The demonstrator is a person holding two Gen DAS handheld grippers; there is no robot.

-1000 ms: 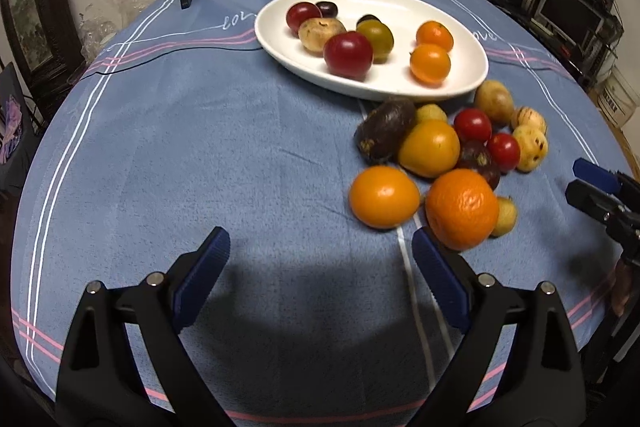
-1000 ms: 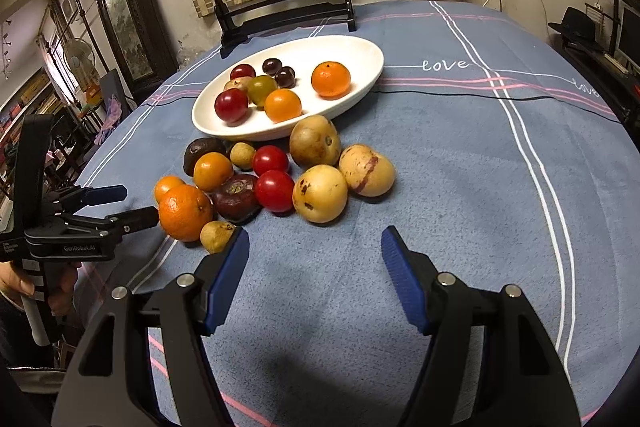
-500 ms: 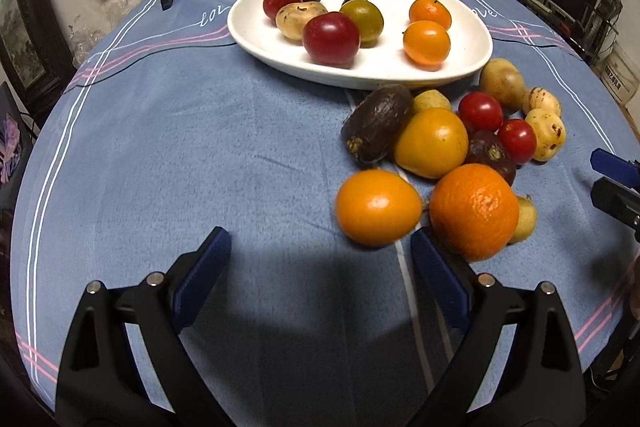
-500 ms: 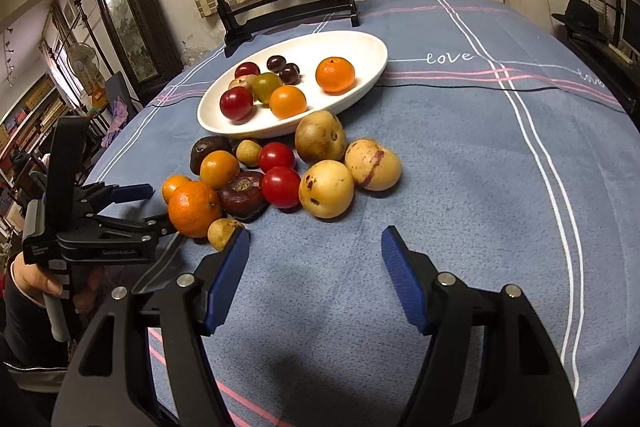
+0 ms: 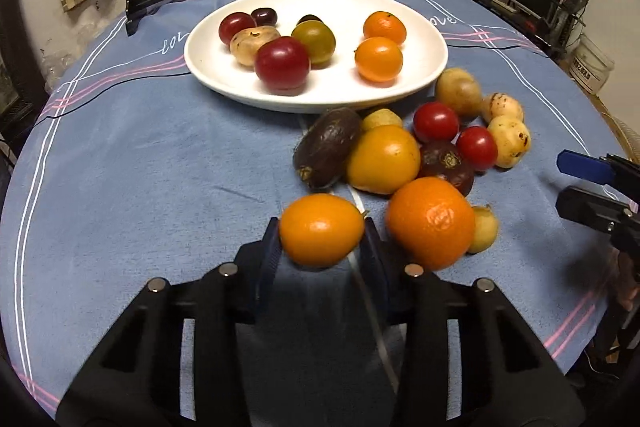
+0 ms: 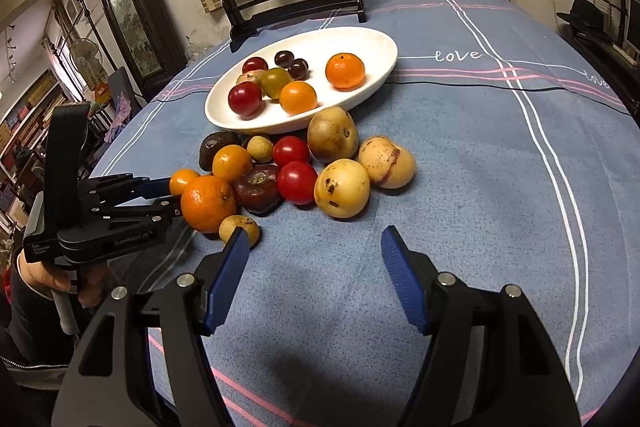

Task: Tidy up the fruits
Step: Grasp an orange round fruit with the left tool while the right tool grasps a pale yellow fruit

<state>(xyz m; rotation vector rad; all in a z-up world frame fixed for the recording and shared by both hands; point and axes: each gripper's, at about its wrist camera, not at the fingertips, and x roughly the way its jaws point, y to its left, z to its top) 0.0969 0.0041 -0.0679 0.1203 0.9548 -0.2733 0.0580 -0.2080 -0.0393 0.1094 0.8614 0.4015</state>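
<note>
left wrist: left tool (image 5: 322, 237) pinching small orange (image 5: 321, 229) beside big orange (image 5: 431, 222). right tool (image 6: 314, 277) spread wide over tabletop (image 6: 480, 167), nr plate (image 6: 372, 83).

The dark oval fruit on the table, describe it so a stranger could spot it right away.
Find the white plate on the blue tablecloth. Just below its front rim, at the left end of the loose fruit pile, lies the dark oval fruit. It alone is long, wrinkled and purplish-brown; its neighbours are round.

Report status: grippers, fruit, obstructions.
Left gripper shut on small orange. Right gripper open, empty. Plate part filled; big orange close beside the grasp.
</note>
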